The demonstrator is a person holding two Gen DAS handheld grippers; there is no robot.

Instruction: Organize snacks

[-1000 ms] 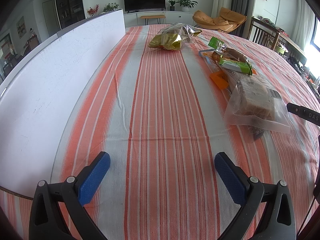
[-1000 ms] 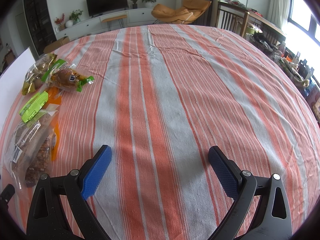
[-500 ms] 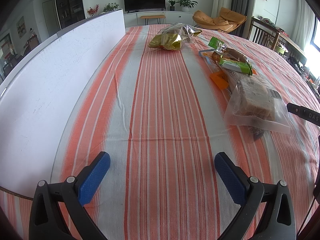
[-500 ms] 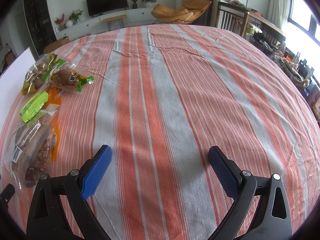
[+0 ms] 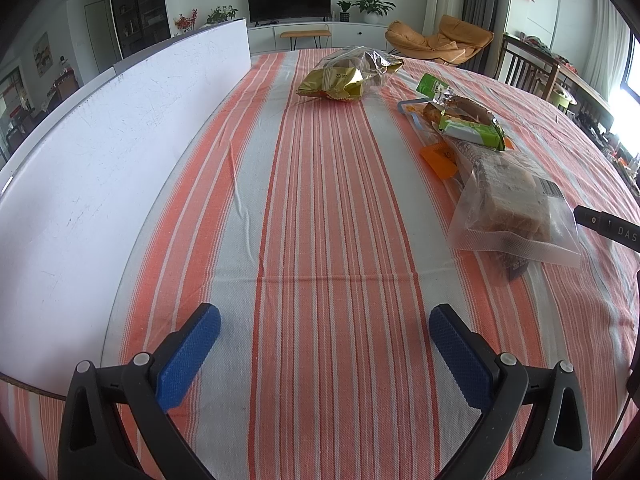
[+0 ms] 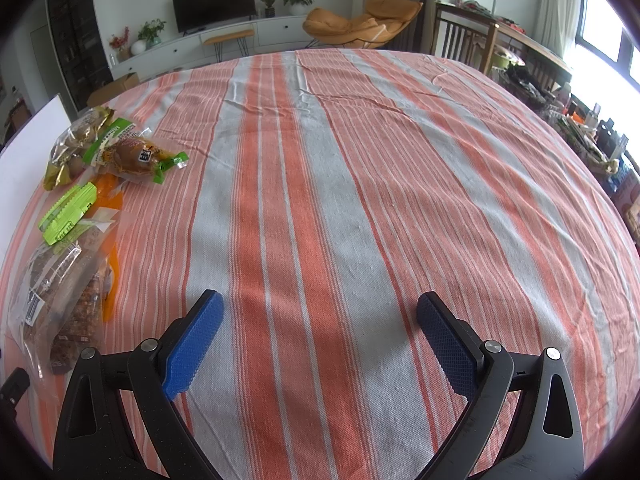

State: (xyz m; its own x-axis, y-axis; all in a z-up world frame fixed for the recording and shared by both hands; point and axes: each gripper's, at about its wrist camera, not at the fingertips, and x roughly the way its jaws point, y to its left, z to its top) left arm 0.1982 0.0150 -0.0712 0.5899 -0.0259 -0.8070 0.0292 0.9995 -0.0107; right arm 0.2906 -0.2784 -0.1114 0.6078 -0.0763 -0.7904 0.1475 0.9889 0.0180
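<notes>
Two tools hover over the striped bench, both spread wide and holding nothing: the left tool beside a white board, the right tool over bare cloth; the snacks lie in a loose row between them: a gold bag farthest, a green-wrapped bun next, a clear bread bag nearest.

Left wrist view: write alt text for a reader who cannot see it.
The open left gripper with blue-padded fingers hovers over an orange-and-white striped tablecloth, holding nothing. Ahead right lie a clear vacuum-sealed bag of brown cake, a green-wrapped bun and a gold foil snack bag; a white board stands at left.
</notes>
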